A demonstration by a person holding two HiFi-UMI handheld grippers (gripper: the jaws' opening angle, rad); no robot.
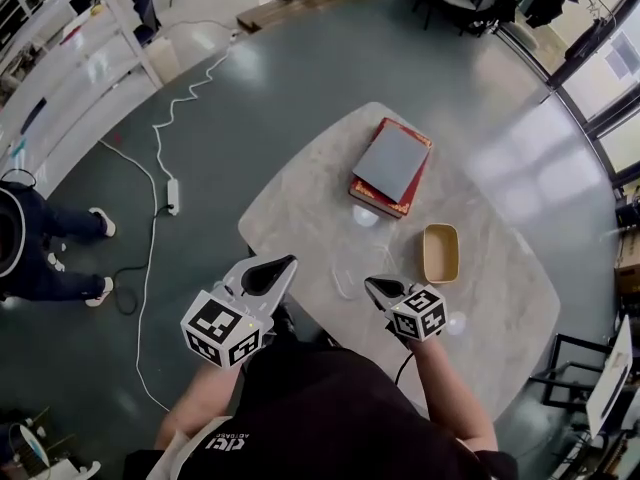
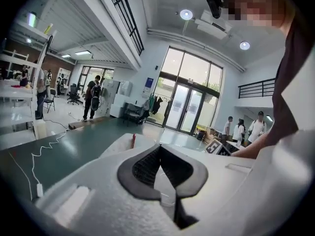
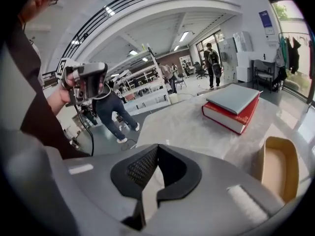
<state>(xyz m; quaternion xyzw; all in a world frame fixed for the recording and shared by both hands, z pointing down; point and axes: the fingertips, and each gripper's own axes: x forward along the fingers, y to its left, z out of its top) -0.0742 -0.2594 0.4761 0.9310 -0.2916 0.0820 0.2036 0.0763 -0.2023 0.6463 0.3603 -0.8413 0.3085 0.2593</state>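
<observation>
My right claw (image 1: 373, 285) hangs low over the near edge of the bench (image 1: 300, 198). Its jaws are together with nothing between them. My left claw (image 1: 285, 264) is likewise closed and empty. It sits out past the bench's near-left corner, over the floor (image 1: 200, 118), with its tip pointing in towards the bench top. Both forearms are tucked in close to my body with the elbows bent, and the two claws are level and well apart.

The nearest thing is the tray (image 1: 440, 253), a small tan dish lying flat and empty just ahead and to the right of my right claw. It looks light and fairly stiff, with thin upright walls. I judge it would skate on the smooth bench if nudged, and its walls might flex if squeezed hard. The best hold seems to be one jaw inside and one outside a long wall, near its middle.

Farther off lies a grey book (image 1: 392, 160) stacked askew on a red book (image 3: 229, 114). Both look heavy and rigid, and too wide to span except at an edge.
</observation>
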